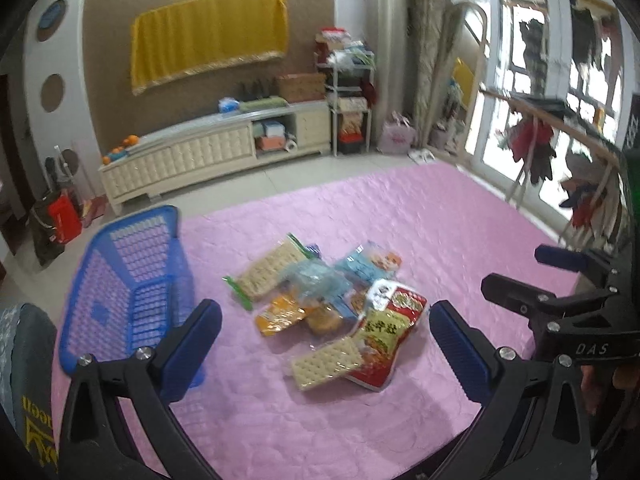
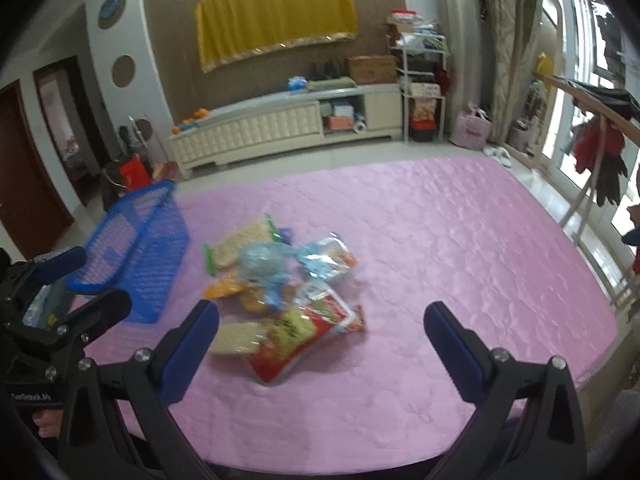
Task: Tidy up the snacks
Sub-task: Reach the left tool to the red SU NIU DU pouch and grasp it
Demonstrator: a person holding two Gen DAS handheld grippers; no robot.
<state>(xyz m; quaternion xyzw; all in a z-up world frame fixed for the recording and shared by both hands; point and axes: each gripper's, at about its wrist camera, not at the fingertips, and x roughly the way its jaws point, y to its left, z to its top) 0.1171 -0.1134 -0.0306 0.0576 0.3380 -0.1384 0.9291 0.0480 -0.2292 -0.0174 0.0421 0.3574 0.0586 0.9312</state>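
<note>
Pink quilted cover (image 1: pixel 400 208) spans the surface. Blue plastic basket (image 1: pixel 132 276) sits left, near the pile, holding nothing. Snack pile (image 1: pixel 320 304) lies mid-cover: red bag (image 1: pixel 384 336) in front, cracker packs (image 1: pixel 326 362) touching it. Left gripper (image 1: pixel 326 334) and right gripper (image 2: pixel 320 332) both spread apart, holding nothing, short of the pile.

My two wrist cameras look forward and down over the pink quilt (image 1: pixel 320 420) from its near edge, the left one sitting closer in. Both share the snack pile (image 1: pixel 324 304), blue basket (image 2: pixel 136 248) and far TV cabinet (image 2: pixel 280 128).
</note>
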